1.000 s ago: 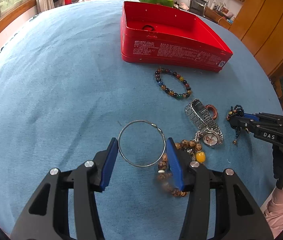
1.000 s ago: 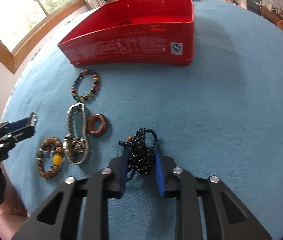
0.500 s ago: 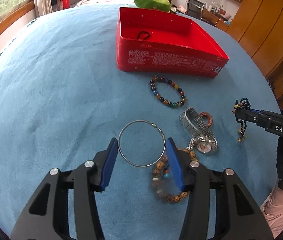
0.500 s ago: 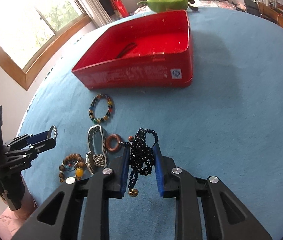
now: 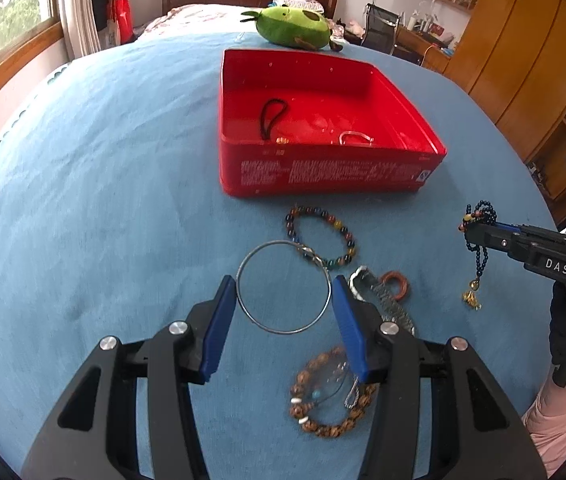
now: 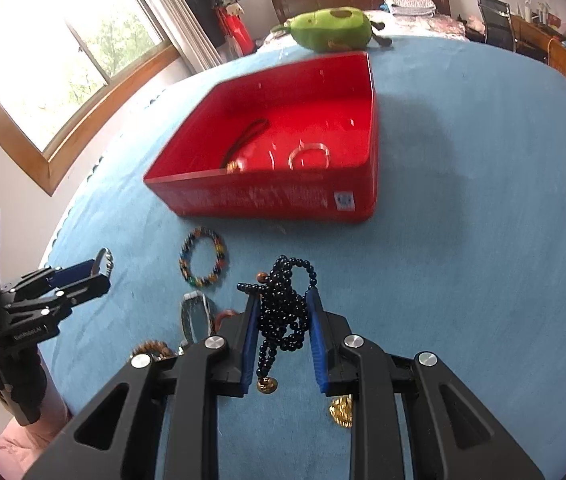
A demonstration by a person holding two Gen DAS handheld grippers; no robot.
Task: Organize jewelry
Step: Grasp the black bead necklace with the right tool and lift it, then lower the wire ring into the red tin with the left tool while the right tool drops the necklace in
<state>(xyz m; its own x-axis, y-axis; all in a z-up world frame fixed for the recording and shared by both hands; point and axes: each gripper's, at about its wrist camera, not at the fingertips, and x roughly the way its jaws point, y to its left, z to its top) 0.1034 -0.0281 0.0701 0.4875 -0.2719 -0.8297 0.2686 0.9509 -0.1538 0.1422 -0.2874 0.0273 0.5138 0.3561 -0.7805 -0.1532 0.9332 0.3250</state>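
L gripper (image 5: 284,288) is clamping a thin silver hoop bangle (image 5: 283,287) across its width, jaws abt half open w/ the blue pads (image 5: 219,320) pressing on the hoop's two sides. The hoop is hanging clear of the blue cloth (image 5: 103,200), its small clasp sitting at the far right edge.

R gripper (image 6: 283,320) is pinching a bunched black bead strand (image 6: 283,312) betw nearly closed jaws; loops are sticking out ahead of the tips, and a tail w/ gold charms (image 6: 266,385) is dangling below the pads. In the L view the same strand is showing off to the right, hanging from the other gripper's tip, clear of the cloth.

Red tin box (image 5: 323,176) is sitting ahead of both grippers, open top, w/ a black cord loop (image 5: 271,116) and a clear bangle (image 5: 355,138) lying inside.

On the cloth betw box and L gripper: a multicolour bead bracelet (image 5: 335,236), partly behind the hoop. Just right of the L jaws: a metal watch (image 5: 387,304) and a brown ring (image 5: 395,284) touching it. Under the right L finger: a wooden bead bracelet (image 5: 323,408).

Beyond the box a green plush toy (image 5: 291,26) is lying.
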